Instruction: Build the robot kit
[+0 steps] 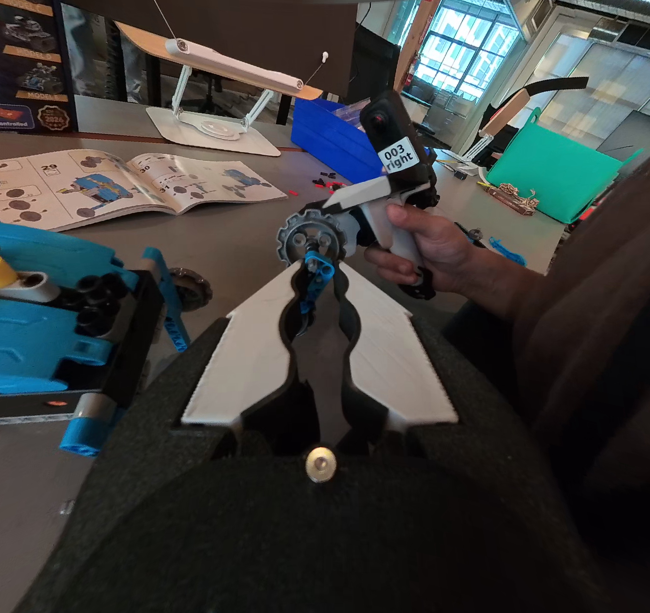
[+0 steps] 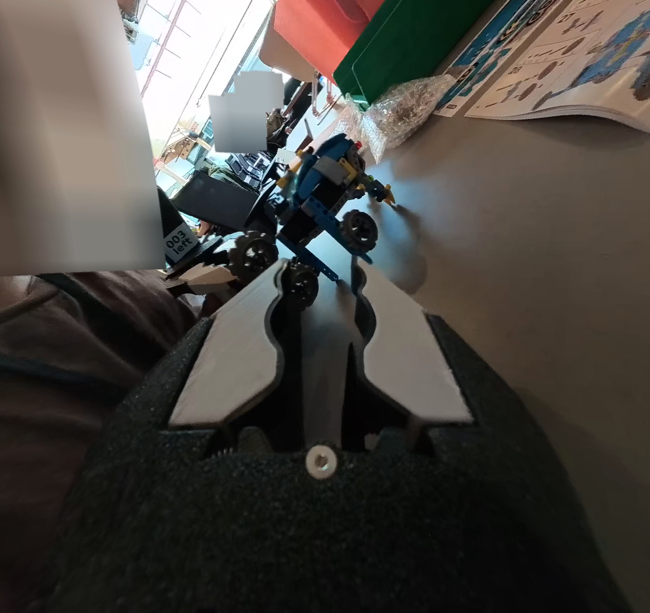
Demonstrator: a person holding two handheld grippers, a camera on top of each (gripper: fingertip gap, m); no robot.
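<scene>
My left gripper [image 1: 318, 269] is shut on a blue pin-hole beam [image 1: 316, 286] and holds it above the grey table [image 1: 246, 244]. A grey toothed wheel [image 1: 299, 240] sits at the beam's far end. My right gripper [image 1: 330, 223], held by a hand [image 1: 432, 247], reaches that wheel from the right, its fingers above and behind it. In the right wrist view my right gripper [image 2: 318, 272] has its jaws apart, and a small dark wheel [image 2: 302, 284] lies against one finger. The left gripper [image 2: 230, 276] shows beside it. A blue and black brick-built car [image 1: 52, 314] [image 2: 316, 191] stands close by.
An open instruction booklet [image 1: 123, 188] [image 2: 562, 68] lies on the table. Behind it are a white stand [image 1: 211, 128], a blue bin [image 1: 327, 135] and small loose parts [image 1: 327, 182]. A green bag [image 1: 548, 174] is far right. Red [image 2: 316, 22] and green [image 2: 404, 33] bins and a plastic parts bag [image 2: 397, 117] lie beyond the car. My right fingertips sit around 8 cm from my left ones.
</scene>
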